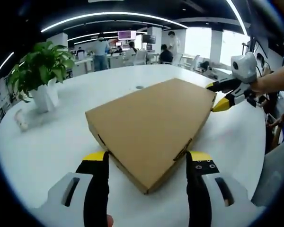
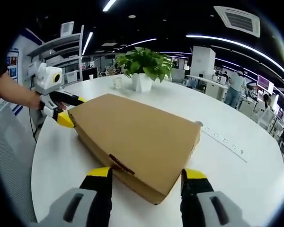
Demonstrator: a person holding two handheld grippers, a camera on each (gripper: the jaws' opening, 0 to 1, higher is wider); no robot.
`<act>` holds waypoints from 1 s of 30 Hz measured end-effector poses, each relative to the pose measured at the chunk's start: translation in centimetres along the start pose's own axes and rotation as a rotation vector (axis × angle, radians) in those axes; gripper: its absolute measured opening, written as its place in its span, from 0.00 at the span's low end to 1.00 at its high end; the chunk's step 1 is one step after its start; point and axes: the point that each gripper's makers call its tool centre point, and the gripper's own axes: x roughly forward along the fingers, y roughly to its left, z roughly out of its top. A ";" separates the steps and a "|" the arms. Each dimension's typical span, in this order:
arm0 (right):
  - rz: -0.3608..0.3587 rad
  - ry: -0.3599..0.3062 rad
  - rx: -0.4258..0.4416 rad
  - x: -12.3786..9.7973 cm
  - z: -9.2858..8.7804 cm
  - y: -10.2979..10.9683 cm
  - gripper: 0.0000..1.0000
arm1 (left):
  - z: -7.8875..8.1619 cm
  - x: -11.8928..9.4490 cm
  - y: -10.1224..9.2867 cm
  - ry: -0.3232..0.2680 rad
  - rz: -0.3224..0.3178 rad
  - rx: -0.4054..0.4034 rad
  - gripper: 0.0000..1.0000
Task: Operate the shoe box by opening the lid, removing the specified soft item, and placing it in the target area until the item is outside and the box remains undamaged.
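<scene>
A brown cardboard shoe box [image 1: 154, 125] is lying flat on the white round bench [image 1: 47, 146], with its lid closed. In the left gripper view, the left gripper [image 1: 146, 163] is hovering at the near corner of the box, its two black, yellow-tipped fingers [image 1: 97, 182] spread wide, one on each side of that corner and gripping nothing. At the far right corner of the box, the right gripper [image 1: 218, 96] is reaching in from the right, held by a person's hand [image 1: 270, 81]; its yellow tips are sitting just beside the box's edge with a gap between them.

In the right gripper view, the right gripper [image 2: 146, 178] is facing another corner of the box [image 2: 137, 139], its fingers [image 2: 100, 189] spread apart and straddling that corner with nothing pinched. The left gripper [image 2: 66, 109] is showing at the far left end of the box, its yellow tips at the box's edge, with a person's forearm [image 2: 14, 92] behind it.

A potted green plant [image 1: 40, 71] in a white pot is standing on the bench, well apart from the box. Past the bench, people [image 1: 101, 51] are standing and sitting at desks in an open office under strip ceiling lights.
</scene>
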 end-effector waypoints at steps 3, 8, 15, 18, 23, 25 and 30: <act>-0.003 0.000 0.005 0.1 0.1 0.1 0.55 | -0.1 -0.2 0.3 0.002 -0.006 0.003 0.65; -0.010 -0.004 0.013 0.2 0.2 0.9 0.54 | -0.3 -0.5 0.7 0.010 -0.015 0.010 0.64; -0.015 0.000 0.031 0.3 0.4 2.1 0.53 | -0.6 -1.2 1.2 0.023 -0.040 0.023 0.64; -0.021 0.002 0.031 0.3 0.4 2.7 0.52 | -0.7 -1.6 1.4 0.029 -0.052 0.031 0.64; -0.041 -0.002 0.045 0.5 0.6 3.7 0.52 | -0.8 -2.1 1.8 0.039 -0.065 0.043 0.64; -0.046 0.000 0.048 0.6 0.7 4.1 0.52 | -0.9 -2.3 2.0 0.043 -0.072 0.047 0.64; -0.057 -0.001 0.057 0.9 0.8 4.7 0.52 | -1.1 -2.7 2.5 0.051 -0.084 0.054 0.64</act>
